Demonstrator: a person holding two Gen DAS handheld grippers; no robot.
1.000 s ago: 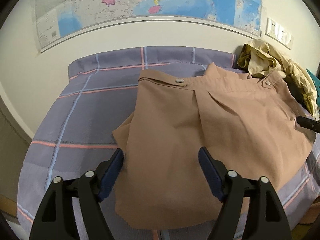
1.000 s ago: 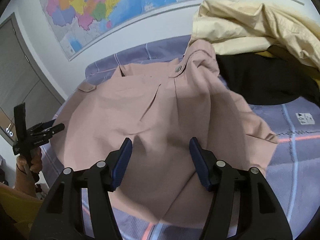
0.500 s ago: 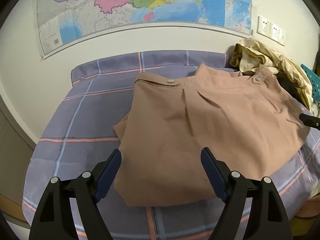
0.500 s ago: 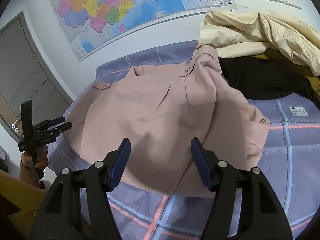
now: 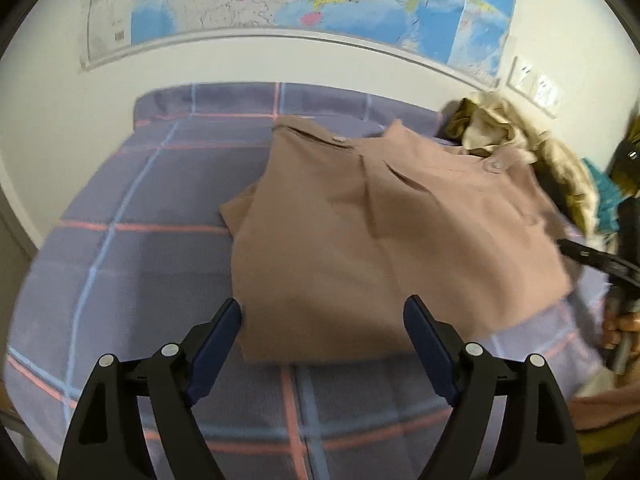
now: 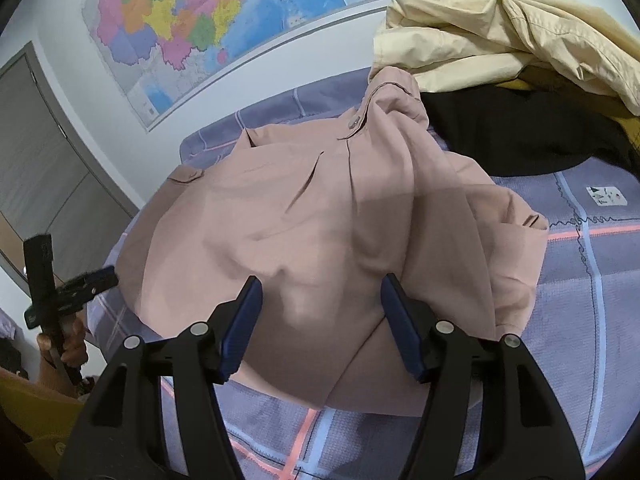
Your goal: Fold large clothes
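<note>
Bare bedspread (image 5: pixel 120 264) left of shirt (image 5: pixel 360 240); clothes pile (image 6: pixel 520 80) blocks right.

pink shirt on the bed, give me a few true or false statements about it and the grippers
1. The pink shirt lies on a plaid bedspread. True.
2. The left gripper is clamped on the shirt's hem. False: its jaws stand open above the near edge, nothing between them.
3. A cream garment is heaped behind the shirt, by the wall. True.
4. The right gripper holds a black garment. False: it is open over the pink shirt; the black garment lies beyond, untouched.
5. A map hangs on the wall above the bed. True.
</note>
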